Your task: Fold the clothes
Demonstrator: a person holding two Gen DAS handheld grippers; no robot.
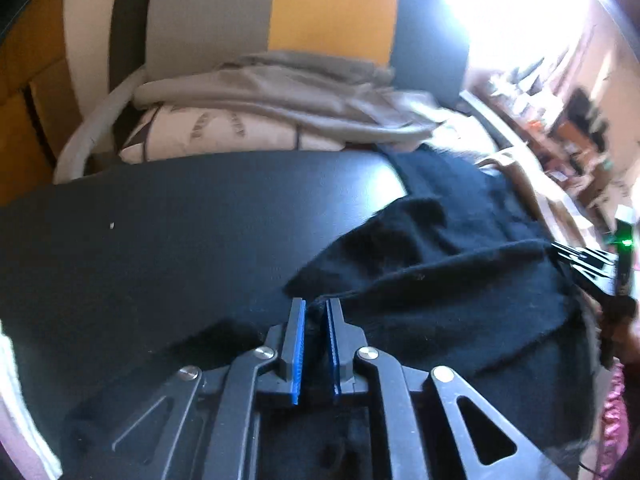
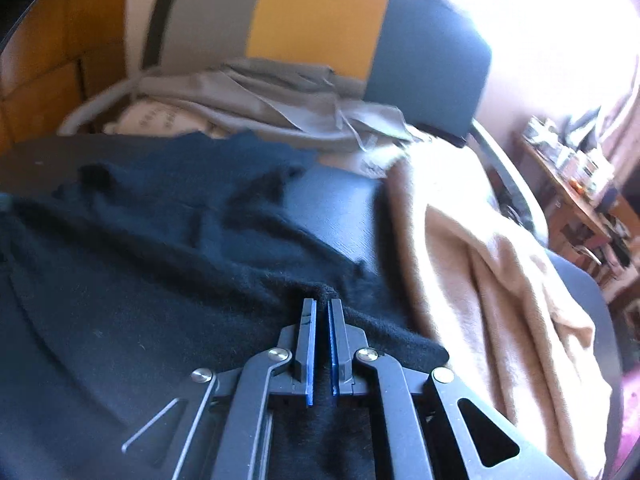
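On the dark tabletop (image 1: 160, 216) lies a black fuzzy garment (image 1: 460, 280), rumpled and spread across the table's right half in the left wrist view, with bare table to its left. Beyond the far edge of the table a pale-rimmed basket (image 1: 92, 128) holds a heap of laundry: a white printed fabric (image 1: 224, 132) at the bottom and a grey garment (image 1: 280, 88) draped over it; how full the basket is below them cannot be seen. Behind the heap stands a cushion banded in grey, mustard and dark blue (image 1: 332, 12). The left gripper (image 1: 316, 304) has its blue-padded jaws nearly together, pinching a raised fold of the black garment between the tips. The right gripper (image 2: 322, 304) likewise has its jaws drawn close on a bunched edge of the same garment (image 2: 160, 248), and it shows at the right edge of the left wrist view as well (image 1: 576, 258). Between the two grips the cloth forms a lifted ridge, so its long axis runs left to right across the table, while a loose flap reaches toward the basket at the far edge. A beige blanket (image 2: 500, 264) hangs just beside the garment on the table's right side, touching or overlapping its edge. Cluttered shelves (image 2: 580, 176) stand well apart at far right, blurred.
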